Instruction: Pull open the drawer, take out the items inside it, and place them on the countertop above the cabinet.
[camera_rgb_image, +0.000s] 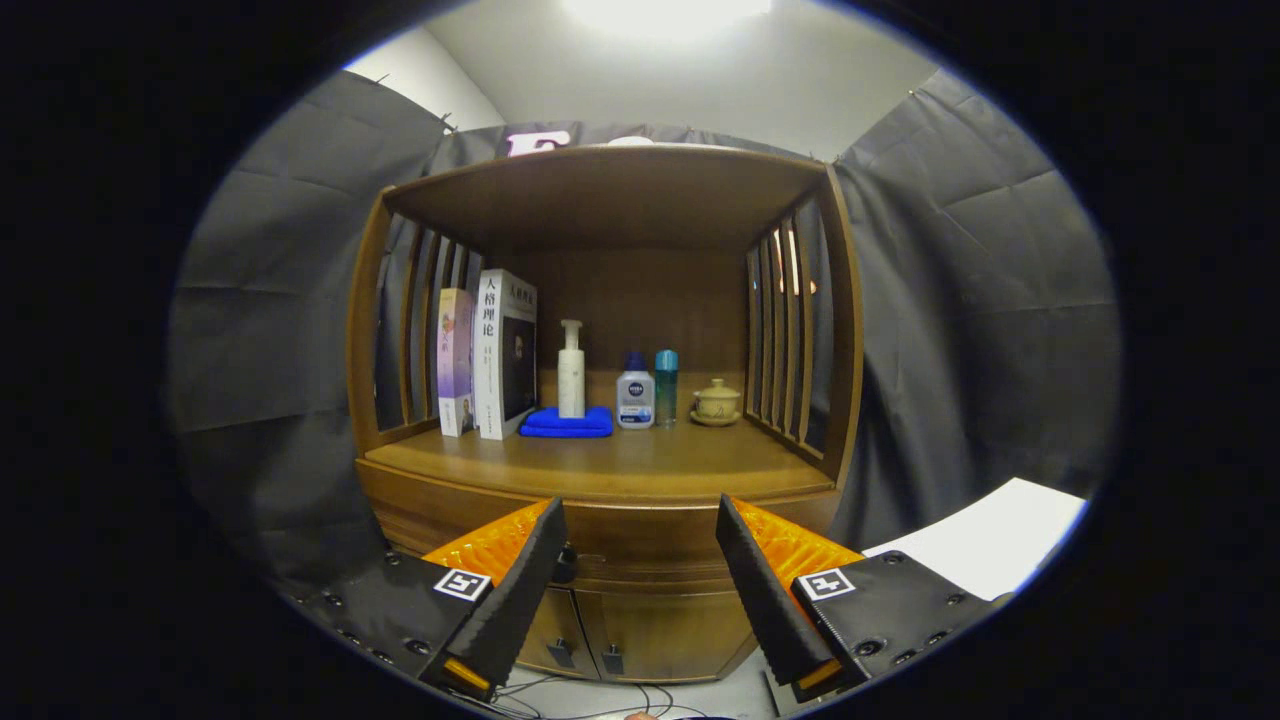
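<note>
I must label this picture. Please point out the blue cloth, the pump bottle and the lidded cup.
Blue cloth (566, 423): gripper view, on its folded front.
Pump bottle (571, 380): gripper view, on its body.
Lidded cup (717, 401): gripper view, on its bowl.

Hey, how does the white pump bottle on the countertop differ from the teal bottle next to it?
The white pump bottle is taller than the teal bottle. The pump bottle stands on a folded blue cloth; the teal bottle stands on the bare wooden countertop. The pump bottle ends in a nozzle, the teal bottle in a plain cap. Both are upright, well beyond the open gripper.
</note>
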